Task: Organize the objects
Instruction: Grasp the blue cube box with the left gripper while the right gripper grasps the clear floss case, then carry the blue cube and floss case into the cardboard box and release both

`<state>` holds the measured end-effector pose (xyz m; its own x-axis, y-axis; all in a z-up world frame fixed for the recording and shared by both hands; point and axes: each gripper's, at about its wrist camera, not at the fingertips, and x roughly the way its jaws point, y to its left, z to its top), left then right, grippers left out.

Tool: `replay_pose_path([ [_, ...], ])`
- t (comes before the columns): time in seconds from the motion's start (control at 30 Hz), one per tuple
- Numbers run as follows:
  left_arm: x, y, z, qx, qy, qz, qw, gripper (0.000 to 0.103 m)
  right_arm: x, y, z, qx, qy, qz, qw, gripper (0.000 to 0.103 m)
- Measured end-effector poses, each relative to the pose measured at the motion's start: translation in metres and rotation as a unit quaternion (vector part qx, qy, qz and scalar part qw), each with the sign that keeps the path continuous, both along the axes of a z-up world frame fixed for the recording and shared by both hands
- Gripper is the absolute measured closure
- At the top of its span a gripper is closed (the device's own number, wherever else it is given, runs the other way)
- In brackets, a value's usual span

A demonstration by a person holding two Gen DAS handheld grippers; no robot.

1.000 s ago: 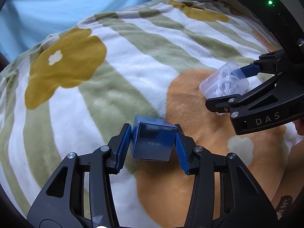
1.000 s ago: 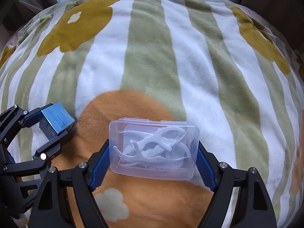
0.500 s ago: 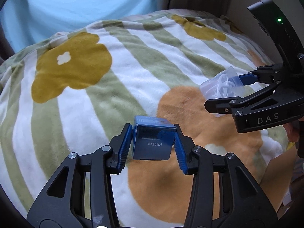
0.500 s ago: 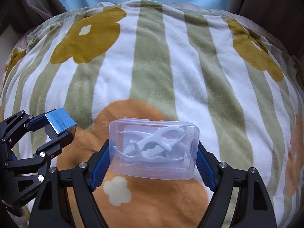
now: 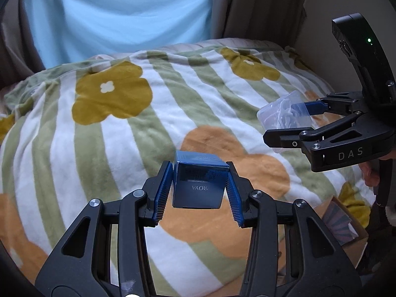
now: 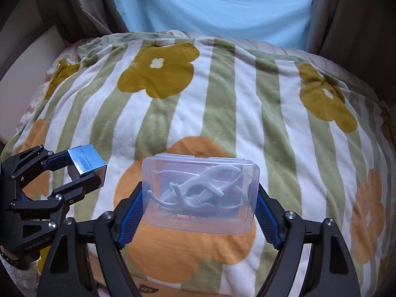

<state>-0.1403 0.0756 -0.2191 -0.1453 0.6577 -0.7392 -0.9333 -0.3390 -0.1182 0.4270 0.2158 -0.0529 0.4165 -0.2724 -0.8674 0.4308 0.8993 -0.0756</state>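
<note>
Change since earlier frames: both grippers have risen away from the blanket; more of the blue sheet and curtains now shows behind it.
Left gripper [image 5: 199, 193]: blue-padded fingers clamped on opposite sides of the blue box, held in the air above the blanket.
Blue box [image 5: 198, 185]: small, dark and glossy, printed lettering upside down to the camera; clear of the fabric.
Right gripper [image 6: 199, 214]: pads pressed against both short ends of the clear plastic case, also held aloft.
Clear plastic case [image 6: 200, 195]: lidded, translucent, white plastic picks inside; to the right of the box and apart from it.
Blanket [image 6: 222, 99]: fleece, green and white stripes, orange and mustard flowers, beneath both items.
Blue sheet [image 6: 217, 7]: behind the blanket, between brown curtains [image 5: 257, 7].
</note>
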Motion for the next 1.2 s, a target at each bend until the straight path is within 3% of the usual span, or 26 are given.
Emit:
replay_pose_path([
  [0.23,0.048,-0.051,0.025,0.0,-0.011,0.042,0.999,0.064,-0.045,0.03,0.025,0.012,-0.005,0.027,1.0,0.025],
  [0.27,0.054,-0.059,0.027,-0.001,-0.014,0.048,0.9988,0.064,-0.054,0.036,0.028,0.016,-0.008,0.007,1.0,0.025],
  [0.5,0.103,-0.105,0.022,-0.018,-0.041,0.089,0.995,0.064,-0.102,0.068,0.031,0.035,0.008,0.034,0.999,0.025],
  [0.7,0.142,-0.135,0.003,-0.039,-0.072,0.115,0.9899,0.064,-0.134,0.093,0.016,0.062,0.024,0.04,0.997,0.025],
  [0.73,0.147,-0.139,0.0,-0.041,-0.076,0.119,0.9892,0.064,-0.145,0.105,0.012,0.078,0.016,-0.019,0.997,0.025],
  [1.2,0.187,-0.173,-0.051,-0.071,-0.122,0.166,0.9759,0.064,-0.166,0.158,-0.046,0.122,0.042,0.021,0.991,0.025],
])
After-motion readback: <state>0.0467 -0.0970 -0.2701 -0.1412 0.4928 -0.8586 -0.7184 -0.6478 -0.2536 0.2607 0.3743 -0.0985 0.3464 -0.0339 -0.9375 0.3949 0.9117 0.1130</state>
